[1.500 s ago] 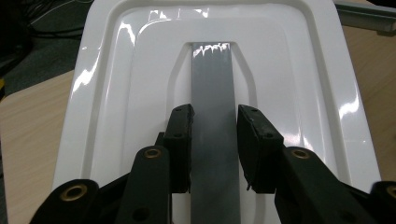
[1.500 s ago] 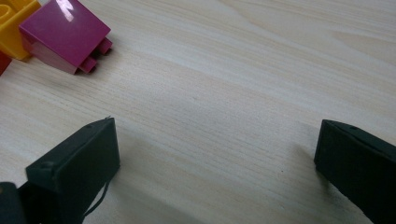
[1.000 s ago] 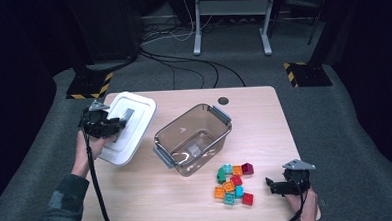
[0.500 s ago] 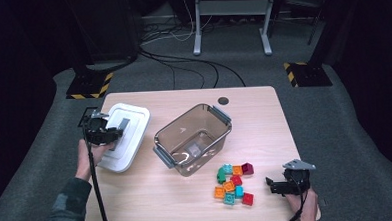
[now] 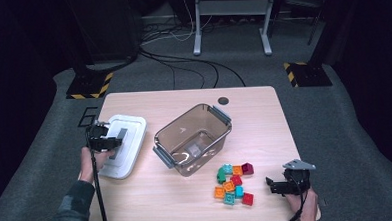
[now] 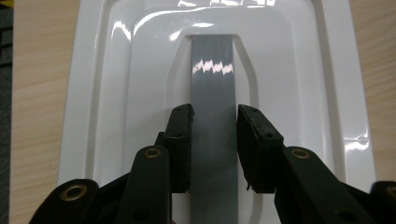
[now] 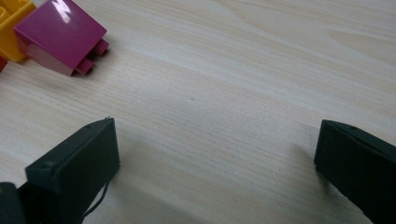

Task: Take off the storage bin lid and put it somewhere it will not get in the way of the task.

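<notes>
A white lid [image 5: 132, 124] with a grey handle strip [image 6: 212, 79] lies flat on the left of the wooden table [image 5: 264, 122]. My left gripper [image 5: 116, 142] sits on top of it, its jaws pressed against both sides of the handle [image 6: 214, 135]. A clear plastic bin [image 5: 157, 138] stands in the middle, holding nothing. Several coloured bricks [image 5: 233, 184] lie loose in front of it to the right. My right gripper [image 5: 270, 183] rests low on the table just right of the bricks, open [image 7: 217, 154], with bare wood between its jaws. A magenta brick [image 7: 60, 35] lies ahead and to its left.
A small black disc [image 5: 223, 100] lies near the table's far edge. A yellow brick [image 7: 11, 18] touches the magenta one. Cables and stand legs [image 5: 231, 44] cross the floor behind the table. Bare wood stretches right of the bin.
My left gripper and the white lid have moved toward the near-left, and the lid has settled flat on the table. The right gripper has stayed still.
</notes>
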Tool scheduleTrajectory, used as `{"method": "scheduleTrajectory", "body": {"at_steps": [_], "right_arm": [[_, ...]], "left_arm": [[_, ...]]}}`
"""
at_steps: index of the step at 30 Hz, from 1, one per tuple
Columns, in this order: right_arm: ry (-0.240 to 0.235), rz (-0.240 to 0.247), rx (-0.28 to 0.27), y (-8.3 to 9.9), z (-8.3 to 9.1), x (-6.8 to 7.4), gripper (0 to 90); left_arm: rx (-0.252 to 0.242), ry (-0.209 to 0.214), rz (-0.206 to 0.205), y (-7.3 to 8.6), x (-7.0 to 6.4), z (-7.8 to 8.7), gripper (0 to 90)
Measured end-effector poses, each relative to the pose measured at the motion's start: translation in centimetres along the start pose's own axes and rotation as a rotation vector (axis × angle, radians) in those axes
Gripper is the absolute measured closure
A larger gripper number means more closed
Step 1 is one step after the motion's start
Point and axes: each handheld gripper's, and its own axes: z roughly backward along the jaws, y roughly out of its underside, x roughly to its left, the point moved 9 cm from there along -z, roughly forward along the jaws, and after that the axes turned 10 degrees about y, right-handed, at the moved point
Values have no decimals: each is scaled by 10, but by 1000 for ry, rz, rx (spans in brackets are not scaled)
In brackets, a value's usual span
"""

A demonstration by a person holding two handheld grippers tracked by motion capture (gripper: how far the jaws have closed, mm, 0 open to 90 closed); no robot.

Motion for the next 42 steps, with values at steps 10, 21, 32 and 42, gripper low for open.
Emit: {"method": "scheduleTrajectory", "body": {"at_steps": [10, 21, 32, 42], "right_arm": [[1, -3, 1, 0, 0, 0, 0], [2, -7, 1, 0, 0, 0, 0], [0, -1, 0, 0, 0, 0, 0], [1, -6, 0, 0, 0, 0, 0]], "left_arm": [[28, -3, 20, 13, 3, -21, 665], [5, 12, 18, 14, 2, -24, 649], [-13, 55, 5, 15, -9, -15, 276], [-58, 149, -60, 27, -42, 4, 67]]}}
